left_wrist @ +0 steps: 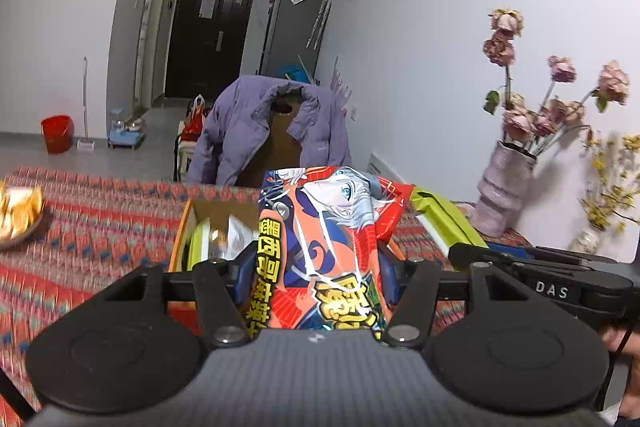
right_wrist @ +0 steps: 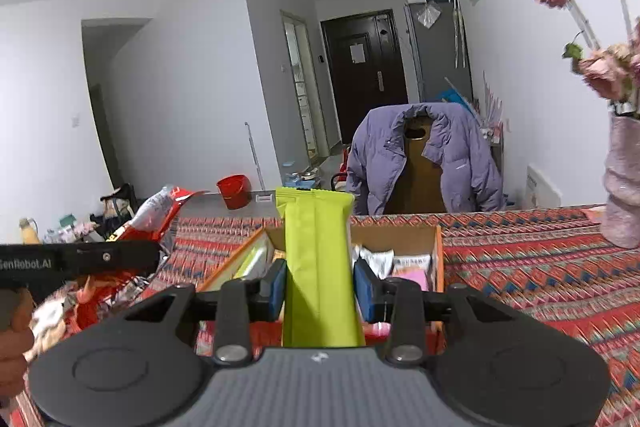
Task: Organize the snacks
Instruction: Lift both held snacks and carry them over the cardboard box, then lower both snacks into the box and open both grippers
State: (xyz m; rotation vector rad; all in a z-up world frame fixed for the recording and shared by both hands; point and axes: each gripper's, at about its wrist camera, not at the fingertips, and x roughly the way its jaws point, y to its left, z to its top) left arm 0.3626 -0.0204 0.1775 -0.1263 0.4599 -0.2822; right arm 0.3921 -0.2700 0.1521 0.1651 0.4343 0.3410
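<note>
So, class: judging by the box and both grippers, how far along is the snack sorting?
Done: the cardboard box already holds several packets. In hand: the left gripper holds a red snack bag; the right gripper holds a green packet. Left: boxing both.

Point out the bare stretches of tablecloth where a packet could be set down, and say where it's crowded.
Free: the patterned tablecloth between the cardboard box and the pink vase, and the stretch between the box and the snack bowl at the left. Crowded: inside the box, already holding packets, and directly above it, where both grippers hold snacks.
</note>
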